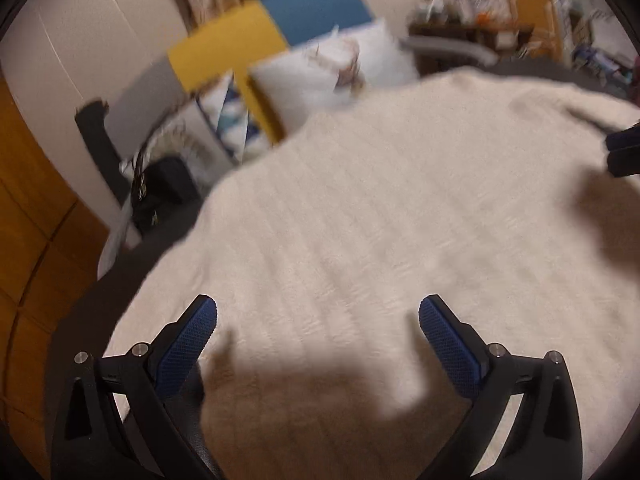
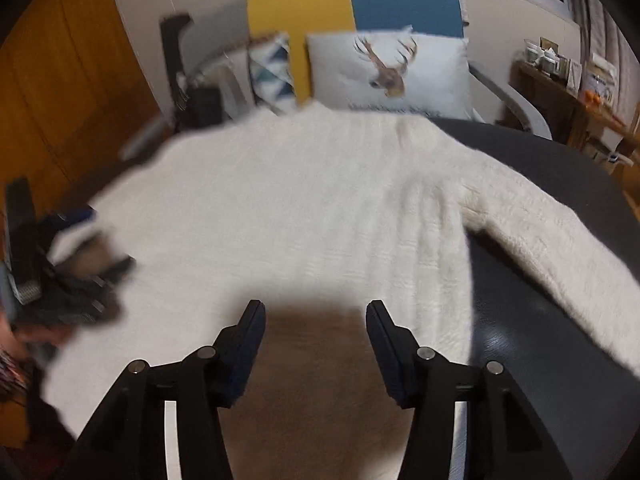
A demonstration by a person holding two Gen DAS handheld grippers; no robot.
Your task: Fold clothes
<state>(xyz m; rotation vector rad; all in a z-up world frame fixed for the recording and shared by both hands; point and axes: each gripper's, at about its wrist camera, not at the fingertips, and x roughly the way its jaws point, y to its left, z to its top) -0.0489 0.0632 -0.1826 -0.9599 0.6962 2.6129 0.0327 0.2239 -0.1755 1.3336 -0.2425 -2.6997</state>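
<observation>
A cream fuzzy knit sweater (image 1: 360, 208) (image 2: 280, 208) lies spread flat on a dark table (image 2: 552, 184). One sleeve (image 2: 552, 248) stretches out to the right in the right wrist view. My left gripper (image 1: 318, 320) hovers open just above the sweater's near part, nothing between its blue pads. My right gripper (image 2: 316, 320) is open too, over the sweater's near edge, casting a shadow on it. The right gripper's tips (image 1: 624, 152) show at the right edge of the left wrist view. The left gripper (image 2: 52, 272) appears blurred at the left of the right wrist view.
Behind the table stands a chair with a yellow and blue back (image 2: 352, 4) holding a deer-print cushion (image 2: 388, 72). A wooden door (image 1: 28, 208) is at the left. A cluttered wooden shelf (image 2: 560, 92) stands at the right. A black bag (image 1: 164, 192) sits beside the chair.
</observation>
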